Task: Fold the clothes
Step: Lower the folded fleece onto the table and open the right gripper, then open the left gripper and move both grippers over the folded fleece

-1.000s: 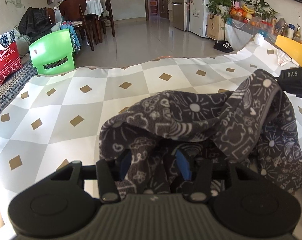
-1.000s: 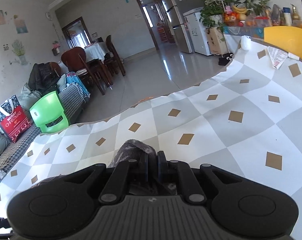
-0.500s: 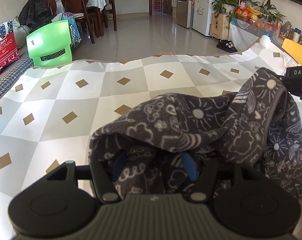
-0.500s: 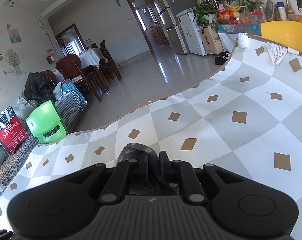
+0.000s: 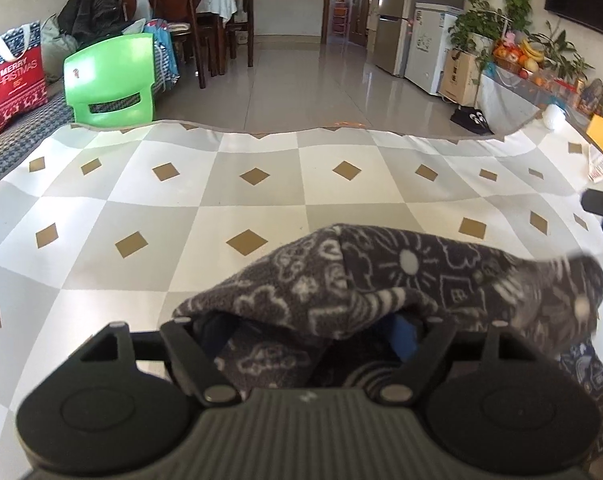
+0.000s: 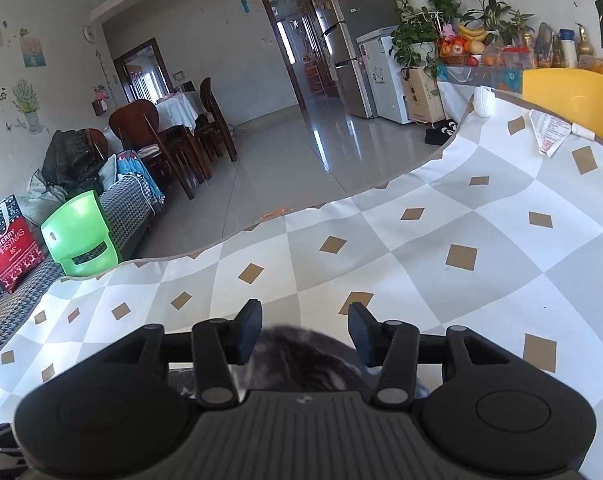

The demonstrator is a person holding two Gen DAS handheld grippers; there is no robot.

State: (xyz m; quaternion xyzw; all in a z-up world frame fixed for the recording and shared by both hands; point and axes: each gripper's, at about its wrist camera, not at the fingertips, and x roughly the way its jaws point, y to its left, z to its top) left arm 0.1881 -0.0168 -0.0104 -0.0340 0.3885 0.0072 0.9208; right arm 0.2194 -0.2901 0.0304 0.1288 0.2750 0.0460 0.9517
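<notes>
Both my grips let go at once: my left hand-held gripper [image 5: 315, 330] is opening, the patterned grey garment [image 5: 401, 280] draped loosely over its fingers; my right hand-held gripper [image 6: 305, 326] is opening above cloth that was pinched. The fold apparently now rests on the bench [image 5: 261, 200].

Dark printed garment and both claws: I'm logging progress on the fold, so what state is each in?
Dark printed garment: bunched in a heap on the checked tablecloth, not folded flat.
Left claw: jaws opening, cloth draped over and between its fingers.
Right claw: jaws opening, pads clear of the cloth lying below them.
</notes>
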